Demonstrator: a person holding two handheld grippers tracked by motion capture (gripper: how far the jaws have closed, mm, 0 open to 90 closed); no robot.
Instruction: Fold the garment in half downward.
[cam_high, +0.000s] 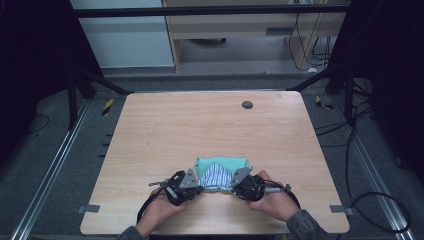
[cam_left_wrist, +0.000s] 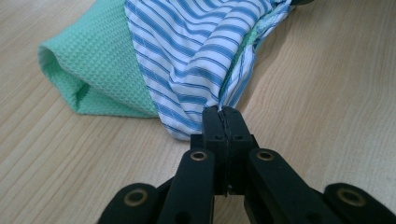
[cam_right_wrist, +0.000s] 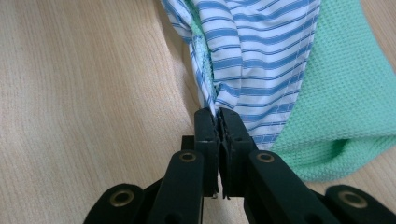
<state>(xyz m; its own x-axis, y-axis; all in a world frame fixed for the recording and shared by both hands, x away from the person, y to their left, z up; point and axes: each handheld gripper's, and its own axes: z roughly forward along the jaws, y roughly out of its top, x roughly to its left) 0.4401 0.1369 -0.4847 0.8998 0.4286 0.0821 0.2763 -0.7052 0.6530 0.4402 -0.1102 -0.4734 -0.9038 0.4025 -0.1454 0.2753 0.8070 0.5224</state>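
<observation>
A cloth, green waffle weave on one side and blue-and-white striped on the other, lies near the front of the wooden table (cam_high: 165, 125). In the high view the cloth (cam_high: 220, 172) sits between both hands. My left gripper (cam_high: 199, 187) is shut on its near left corner; in the left gripper view the jaws (cam_left_wrist: 223, 116) pinch the striped cloth (cam_left_wrist: 196, 51), with the green layer (cam_left_wrist: 98, 65) folded beside it. My right gripper (cam_high: 233, 188) is shut on the near right corner; its jaws (cam_right_wrist: 218, 117) clamp the striped cloth (cam_right_wrist: 257, 51) next to the green layer (cam_right_wrist: 345, 107).
A small dark round disc (cam_high: 247, 104) sits in the table top near its far edge. Black frame posts and loose cables stand on the floor around the table. Bare wood stretches behind and beside the cloth.
</observation>
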